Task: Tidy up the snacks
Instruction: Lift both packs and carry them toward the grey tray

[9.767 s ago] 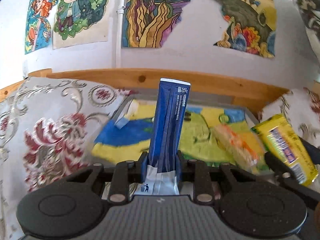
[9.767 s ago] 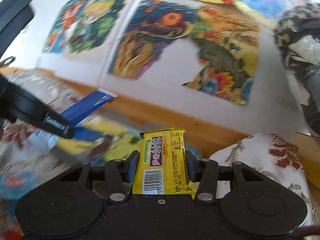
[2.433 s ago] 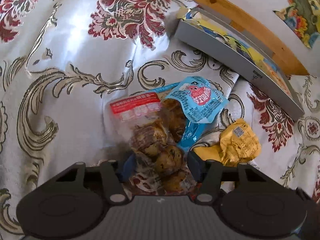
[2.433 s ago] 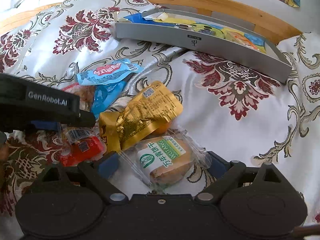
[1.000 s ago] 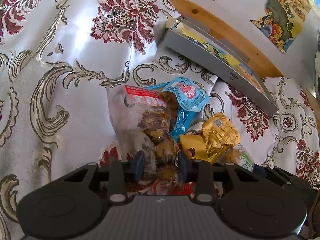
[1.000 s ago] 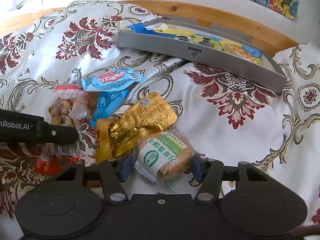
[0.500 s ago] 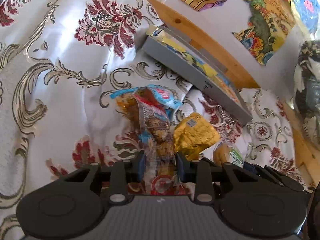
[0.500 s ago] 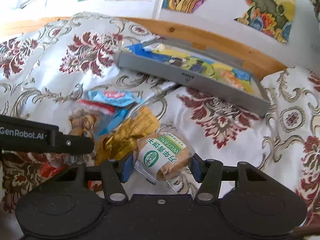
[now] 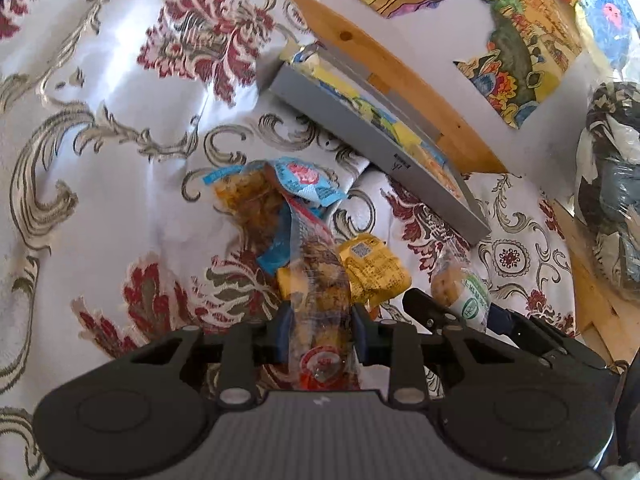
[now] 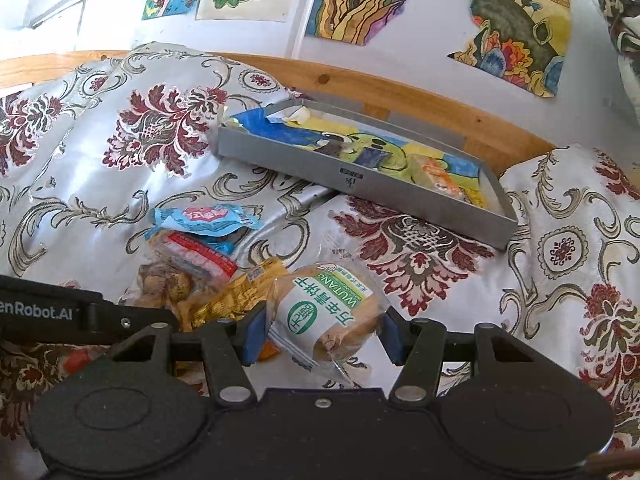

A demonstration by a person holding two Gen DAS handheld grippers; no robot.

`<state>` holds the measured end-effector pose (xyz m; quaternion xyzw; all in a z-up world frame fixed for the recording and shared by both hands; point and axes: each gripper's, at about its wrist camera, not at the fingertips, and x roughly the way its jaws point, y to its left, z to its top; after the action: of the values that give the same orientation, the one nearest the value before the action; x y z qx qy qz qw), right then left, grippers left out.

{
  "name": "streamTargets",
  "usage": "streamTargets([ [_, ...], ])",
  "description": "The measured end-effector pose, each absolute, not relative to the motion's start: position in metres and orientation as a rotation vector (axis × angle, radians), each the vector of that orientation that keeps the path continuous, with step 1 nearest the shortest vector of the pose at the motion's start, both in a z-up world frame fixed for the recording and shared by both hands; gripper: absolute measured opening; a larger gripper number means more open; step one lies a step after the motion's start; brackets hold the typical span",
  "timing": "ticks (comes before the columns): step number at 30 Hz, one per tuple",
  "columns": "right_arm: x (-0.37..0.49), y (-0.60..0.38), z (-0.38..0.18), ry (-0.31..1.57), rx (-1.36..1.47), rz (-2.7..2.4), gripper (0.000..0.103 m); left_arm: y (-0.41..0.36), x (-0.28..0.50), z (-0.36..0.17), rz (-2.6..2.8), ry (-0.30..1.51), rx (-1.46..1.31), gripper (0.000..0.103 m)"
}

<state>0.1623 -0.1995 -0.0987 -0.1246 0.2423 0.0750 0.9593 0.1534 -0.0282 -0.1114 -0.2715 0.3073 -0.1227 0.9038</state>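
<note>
Clear plastic is crinkling between the blue pads of the left gripper [image 9: 319, 330], which is clamping the nut bag [image 9: 320, 280] at its lower end; the bag is rising toward 12 o'clock, lifted off the cloth [image 9: 120, 160], its red-banded top leaning toward 11. The right gripper [image 10: 320, 332] is pinching the bun [image 10: 326, 312], a round brown cake in a clear wrapper with a green and white label, raised a little above the cloth and tilting toward 1 o'clock. In the left wrist view the right gripper is sitting at 3 o'clock of the nut bag, close beside it, both tools pointing toward the tray [image 10: 400, 184].

Underneath and around the held packs, the gold pouch [image 9: 372, 268] is lying at 2 o'clock of the nut bag, partly behind it. The blue packet [image 10: 206, 218] is resting at 11 o'clock, overlapping another clear bag [image 9: 250, 200] of brown pieces.

Farther out at 1 o'clock, the grey tray is lying on the cloth against the wooden rail [image 10: 400, 96], well apart from the pile. Inside it, a colourful drawing is lining the floor, and an orange snack [image 10: 434, 172] is lying toward its right end. Painted posters [image 10: 516, 20] are hanging on the wall beyond.
</note>
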Motion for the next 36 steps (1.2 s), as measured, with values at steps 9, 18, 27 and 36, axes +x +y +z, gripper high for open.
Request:
streamTargets([
  [9,0.162,-0.201,-0.097,0.479,-0.250,0.144,0.058,-0.039,0.145,-0.101,-0.260,0.567,-0.457,0.031],
  [18,0.162,-0.202,-0.096,0.471,-0.250,0.136,0.058,-0.040,0.143,-0.099,-0.258,0.548,-0.444,0.030],
  [27,0.162,-0.202,-0.096,0.472,-0.250,0.134,0.058,-0.038,0.148,-0.105,-0.250,0.598,-0.439,0.032],
  [36,0.162,-0.203,-0.095,0.470,-0.248,0.130,0.058,-0.036,0.157,-0.113,-0.253,0.650,-0.440,0.041],
])
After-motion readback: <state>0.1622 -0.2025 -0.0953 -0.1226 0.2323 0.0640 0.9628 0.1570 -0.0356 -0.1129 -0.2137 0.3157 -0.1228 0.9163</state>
